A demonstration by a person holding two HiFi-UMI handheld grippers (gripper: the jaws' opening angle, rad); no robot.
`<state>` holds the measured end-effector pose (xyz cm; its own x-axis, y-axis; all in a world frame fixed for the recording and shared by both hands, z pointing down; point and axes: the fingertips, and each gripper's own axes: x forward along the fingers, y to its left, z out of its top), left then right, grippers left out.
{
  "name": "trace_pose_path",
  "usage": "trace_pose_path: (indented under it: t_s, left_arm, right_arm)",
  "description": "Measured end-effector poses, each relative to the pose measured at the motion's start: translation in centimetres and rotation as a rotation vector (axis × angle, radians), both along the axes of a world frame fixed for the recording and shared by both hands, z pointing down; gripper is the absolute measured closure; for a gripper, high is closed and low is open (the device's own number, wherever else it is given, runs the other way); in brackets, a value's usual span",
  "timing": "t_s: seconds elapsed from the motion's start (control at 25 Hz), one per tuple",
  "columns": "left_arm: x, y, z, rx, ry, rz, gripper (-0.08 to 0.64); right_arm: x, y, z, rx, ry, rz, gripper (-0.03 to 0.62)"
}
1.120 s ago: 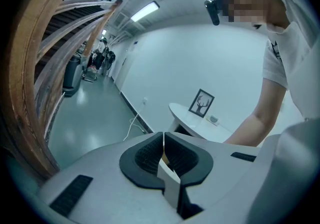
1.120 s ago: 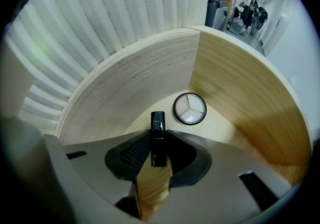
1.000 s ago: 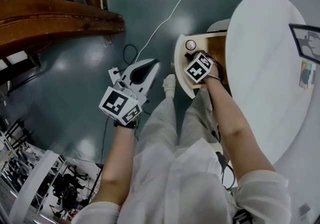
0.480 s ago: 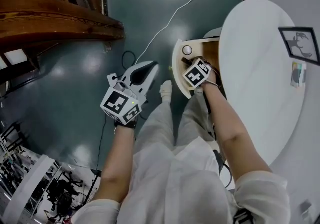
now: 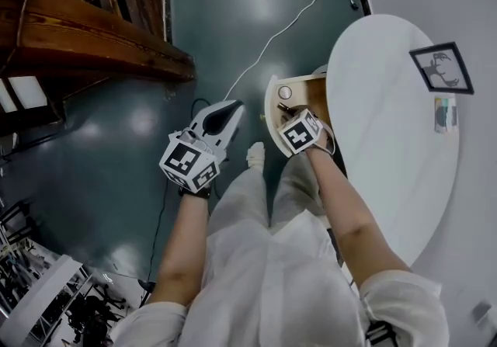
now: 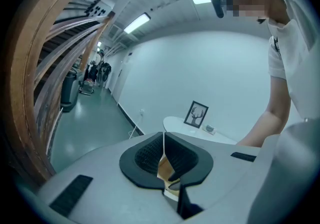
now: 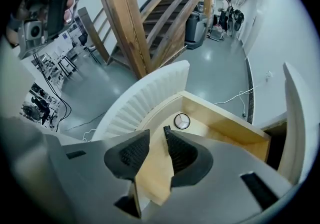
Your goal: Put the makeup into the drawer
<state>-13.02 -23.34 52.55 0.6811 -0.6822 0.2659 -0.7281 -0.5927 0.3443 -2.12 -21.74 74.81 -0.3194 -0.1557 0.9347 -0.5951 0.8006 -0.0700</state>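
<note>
The right gripper (image 7: 157, 138) points steeply down over the open light wooden drawer (image 7: 235, 128), which has a curved white ribbed front (image 7: 145, 97). Its jaws stand apart, having just closed a little, and nothing lies between them.

The makeup lies on the drawer floor:
- A round makeup compact (image 7: 181, 121) with a pale lid and a dark rim rests toward the far end of the drawer.
- A slim black stick (image 7: 166, 131) lies just near of the compact. It sits close to the tip of the right-hand jaw and is partly covered by it, so its type cannot be determined.

In the head view, the drawer projects to the left from beneath the white oval tabletop (image 5: 388, 144).

The left gripper (image 6: 163, 140) is held well to the left of the drawer, over the glossy dark teal floor (image 5: 116, 144), and points roughly level. Its jaw tips meet, and it grips nothing.

A black-framed deer picture (image 5: 441, 68) stands at the far right of the tabletop. A brown wooden staircase (image 5: 93, 27) occupies the far left. A white cable (image 5: 287, 27) runs across the floor beyond the drawer.
</note>
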Motion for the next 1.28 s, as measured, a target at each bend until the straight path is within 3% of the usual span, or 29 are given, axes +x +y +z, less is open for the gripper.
trace_pose_path:
  t_s: [0.4, 0.56, 0.8, 1.0, 1.28]
  left_arm:
    - [-1.3, 0.4, -5.1, 0.074, -0.009, 0.003, 0.538]
    - [-1.5, 0.7, -6.9, 0.099, -0.016, 0.019, 0.538]
    - [-1.7, 1.6, -10.3, 0.153, -0.023, 0.050, 0.538]
    - [-1.4, 1.5, -13.0, 0.212, -0.015, 0.051, 0.538]
    - [-2.7, 2.7, -17.3, 0.293, 0.010, 0.059, 0.538]
  right_arm:
    - [1.5, -0.2, -8.9, 0.113, -0.088, 0.140, 0.482]
    - [2.9, -0.2, -13.3, 0.178, -0.172, 0.240, 0.486]
    - [5.5, -0.2, -20.9, 0.330, -0.348, 0.365, 0.510]
    - [7.3, -0.2, -26.9, 0.474, -0.503, 0.405, 0.524]
    - [8.6, 2.0, -35.0, 0.694, -0.614, 0.435, 0.537]
